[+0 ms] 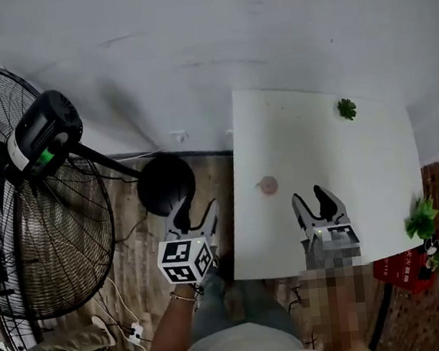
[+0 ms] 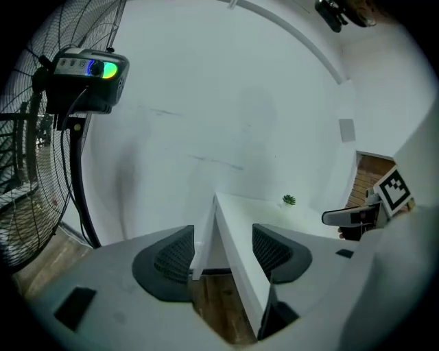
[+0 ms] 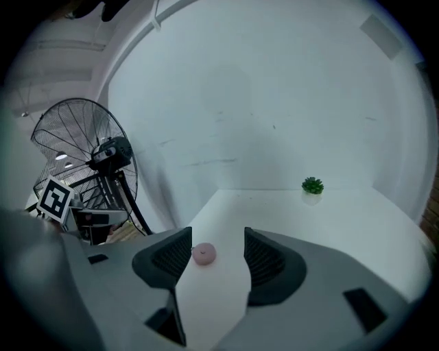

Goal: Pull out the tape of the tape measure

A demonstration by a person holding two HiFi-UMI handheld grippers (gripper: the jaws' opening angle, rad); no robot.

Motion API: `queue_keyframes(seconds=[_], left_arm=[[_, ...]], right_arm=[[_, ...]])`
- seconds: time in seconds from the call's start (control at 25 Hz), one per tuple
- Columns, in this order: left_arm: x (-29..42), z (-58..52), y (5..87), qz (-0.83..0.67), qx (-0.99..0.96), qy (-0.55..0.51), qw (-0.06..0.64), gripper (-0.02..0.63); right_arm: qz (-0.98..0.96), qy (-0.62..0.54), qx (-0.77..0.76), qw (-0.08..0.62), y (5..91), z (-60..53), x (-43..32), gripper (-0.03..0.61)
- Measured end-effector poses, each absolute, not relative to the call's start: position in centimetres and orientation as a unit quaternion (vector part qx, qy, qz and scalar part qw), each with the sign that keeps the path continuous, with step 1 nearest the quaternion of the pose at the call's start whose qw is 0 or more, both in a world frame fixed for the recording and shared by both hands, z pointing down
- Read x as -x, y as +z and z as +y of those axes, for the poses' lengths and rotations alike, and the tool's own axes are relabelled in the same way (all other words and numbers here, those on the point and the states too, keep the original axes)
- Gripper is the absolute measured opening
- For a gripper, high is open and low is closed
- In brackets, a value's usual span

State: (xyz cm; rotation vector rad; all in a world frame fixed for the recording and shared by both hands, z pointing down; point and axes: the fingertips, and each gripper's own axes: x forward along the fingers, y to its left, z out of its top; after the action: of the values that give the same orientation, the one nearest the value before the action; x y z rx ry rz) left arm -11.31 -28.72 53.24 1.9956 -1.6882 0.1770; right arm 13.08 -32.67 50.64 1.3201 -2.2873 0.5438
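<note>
The pink disc, likely the tape measure (image 1: pixel 267 185), lies just ahead of the right gripper (image 1: pixel 311 199), fingers wide, empty, aimed to grasp; left gripper (image 1: pixel 197 211) likewise gapes empty, off the counter (image 1: pixel 357 158).

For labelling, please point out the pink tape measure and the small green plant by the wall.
pink tape measure (image 1: pixel 267 185): head view, middle of its case.
small green plant (image 1: pixel 346 108): head view, on its leaves.

Left claw (image 2: pixel 223 250): jaws apart, nothing held. Straight ahead between them: corner of white surface (image 2: pixel 248 214), with wooden floor (image 2: pixel 214 303) below. Farther ahead-right on it: small green plant (image 2: pixel 289 199). Far left: pedestal fan (image 2: pixel 88 74). Far right: right claw (image 2: pixel 351 216).
</note>
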Motion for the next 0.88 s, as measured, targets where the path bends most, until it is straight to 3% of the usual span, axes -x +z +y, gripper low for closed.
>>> queue_keyframes(seconds=[0.88], left_arm=[[12.5, -28.4, 59.2, -0.656, -0.693, 0.09, 0.286, 0.267]], right_arm=[[-0.869, 0.197, -0.319, 0.321, 59.2, -34.5, -8.2, 0.244]])
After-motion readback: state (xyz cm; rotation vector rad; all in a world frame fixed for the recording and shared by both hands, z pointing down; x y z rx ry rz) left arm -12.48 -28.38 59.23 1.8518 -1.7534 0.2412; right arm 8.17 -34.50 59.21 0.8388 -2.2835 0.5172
